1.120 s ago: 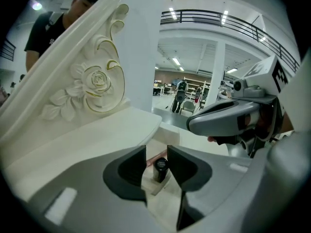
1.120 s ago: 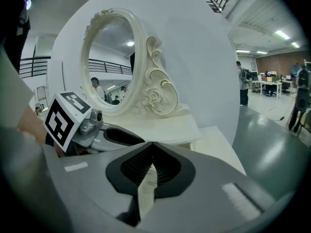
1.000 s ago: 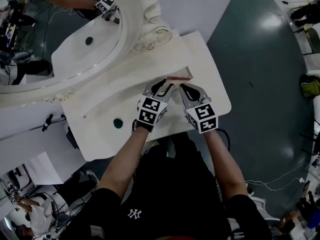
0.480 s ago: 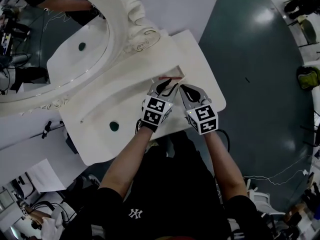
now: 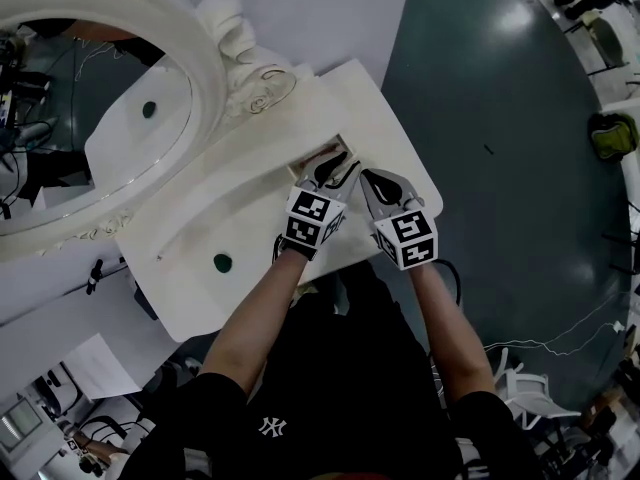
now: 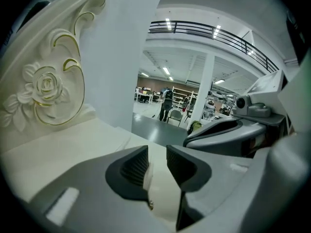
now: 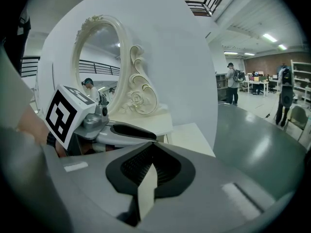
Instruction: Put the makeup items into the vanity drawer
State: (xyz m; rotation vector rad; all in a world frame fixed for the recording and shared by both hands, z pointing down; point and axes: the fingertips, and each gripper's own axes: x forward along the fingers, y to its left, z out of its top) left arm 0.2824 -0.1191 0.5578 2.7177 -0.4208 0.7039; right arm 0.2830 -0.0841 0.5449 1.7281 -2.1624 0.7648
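The white vanity table (image 5: 190,218) fills the middle of the head view. Its drawer (image 5: 322,154) at the right end shows only a thin sliver of opening, and what lies inside is hidden. My left gripper (image 5: 338,171) is up against the drawer front, its jaws a narrow gap apart (image 6: 156,166) with only the cream surface visible between them. My right gripper (image 5: 368,178) is beside it with its tips closed together (image 7: 153,147) and nothing held. A small dark green round item (image 5: 222,263) sits on the tabletop at the left.
An oval mirror (image 5: 90,118) in a carved white frame with a rose ornament (image 6: 46,89) stands at the back of the table. Grey floor (image 5: 500,118) lies to the right. Behind the vanity is a white panel (image 7: 170,57), with people and shelves far beyond it.
The drawer has slid almost fully into the vanity and its reddish inside no longer shows. Both grippers moved forward with it, toward the mirror.
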